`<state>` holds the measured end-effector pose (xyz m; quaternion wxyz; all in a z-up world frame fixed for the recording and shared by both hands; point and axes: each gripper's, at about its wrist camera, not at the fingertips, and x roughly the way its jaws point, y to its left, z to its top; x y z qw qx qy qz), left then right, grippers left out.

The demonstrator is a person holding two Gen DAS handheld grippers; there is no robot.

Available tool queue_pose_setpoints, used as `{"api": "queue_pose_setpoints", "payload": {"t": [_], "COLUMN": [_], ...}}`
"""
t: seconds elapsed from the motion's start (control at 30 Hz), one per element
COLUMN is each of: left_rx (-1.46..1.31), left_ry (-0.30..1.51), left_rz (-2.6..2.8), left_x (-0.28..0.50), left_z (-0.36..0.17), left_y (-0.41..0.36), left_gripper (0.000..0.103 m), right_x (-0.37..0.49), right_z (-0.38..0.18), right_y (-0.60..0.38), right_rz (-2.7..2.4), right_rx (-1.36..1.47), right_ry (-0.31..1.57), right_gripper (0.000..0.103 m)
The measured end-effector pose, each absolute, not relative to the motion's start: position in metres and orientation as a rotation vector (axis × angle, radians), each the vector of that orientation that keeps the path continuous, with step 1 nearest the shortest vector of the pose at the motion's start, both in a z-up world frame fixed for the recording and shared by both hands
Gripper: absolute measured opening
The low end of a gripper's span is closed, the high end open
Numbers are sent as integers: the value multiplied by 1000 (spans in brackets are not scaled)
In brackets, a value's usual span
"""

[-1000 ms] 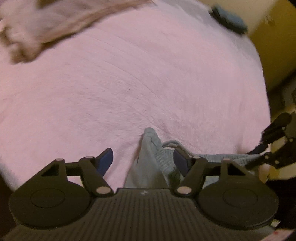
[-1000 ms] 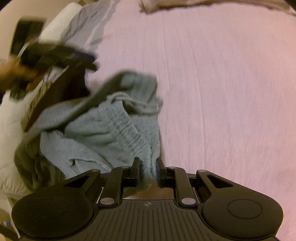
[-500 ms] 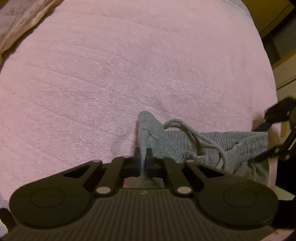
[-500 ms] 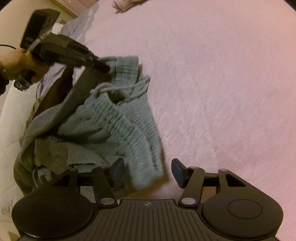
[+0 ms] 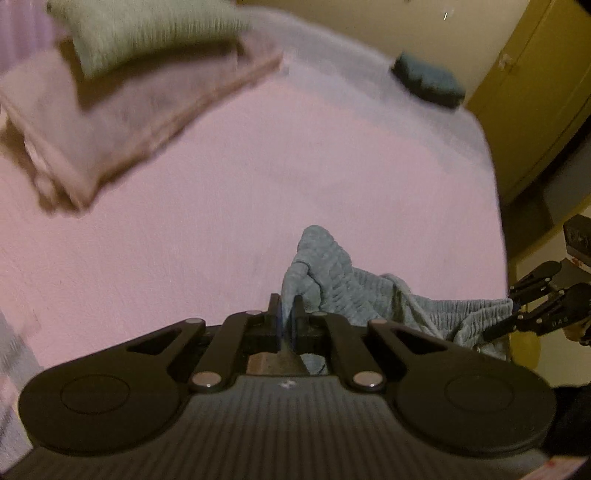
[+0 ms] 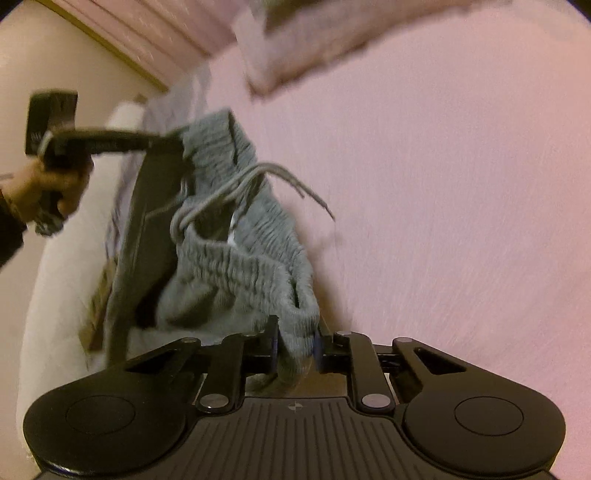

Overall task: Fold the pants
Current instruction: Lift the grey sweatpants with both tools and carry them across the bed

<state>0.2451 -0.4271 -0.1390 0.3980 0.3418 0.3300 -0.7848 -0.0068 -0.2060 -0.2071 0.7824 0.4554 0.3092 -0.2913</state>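
Note:
The grey drawstring pants (image 5: pixel 334 278) hang by their ribbed waistband over the pink bed cover (image 5: pixel 221 221). My left gripper (image 5: pixel 286 314) is shut on one end of the waistband. At the right edge of the left wrist view my right gripper (image 5: pixel 532 306) holds the other end. In the right wrist view the pants (image 6: pixel 240 273) droop between both tools, drawstring dangling. My right gripper (image 6: pixel 297 347) is shut on a thick fold of waistband. My left gripper (image 6: pixel 166 144), held by a hand (image 6: pixel 51 188), pinches the far end. The legs are hidden below.
A folded pinkish-brown blanket (image 5: pixel 122 122) with a grey-green cloth (image 5: pixel 140 33) on it lies at the far left of the bed. A dark teal object (image 5: pixel 424 79) sits at the far edge near a yellow cabinet (image 5: pixel 535 92). White bedding (image 6: pixel 62 295) lies beside the pants.
The left gripper closed on the waistband and rose with it. The right gripper let go half a second ago and has closed on the waistband again. The pants now hang higher.

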Motion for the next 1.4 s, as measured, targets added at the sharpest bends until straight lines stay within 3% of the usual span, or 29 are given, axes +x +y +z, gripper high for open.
{"api": "queue_pose_setpoints", "payload": {"t": [0.33, 0.6, 1.03, 1.4], "left_rx": [733, 680, 861, 1044], "left_ry": [643, 620, 731, 746], "left_rz": [-2216, -2357, -2387, -2405], "left_x": [129, -44, -366, -544], "left_z": [-25, -4, -89, -185], "left_y": [-478, -569, -809, -927], "left_gripper": [2, 2, 2, 2], "right_x": [-114, -250, -547, -682], "right_z": [-88, -44, -113, -184], "right_y": [-221, -272, -468, -562], "right_rz": [-917, -1139, -1165, -1318], "right_rx": [820, 787, 957, 1016], "right_ry": [513, 415, 409, 380], "right_gripper": [12, 12, 12, 12]}}
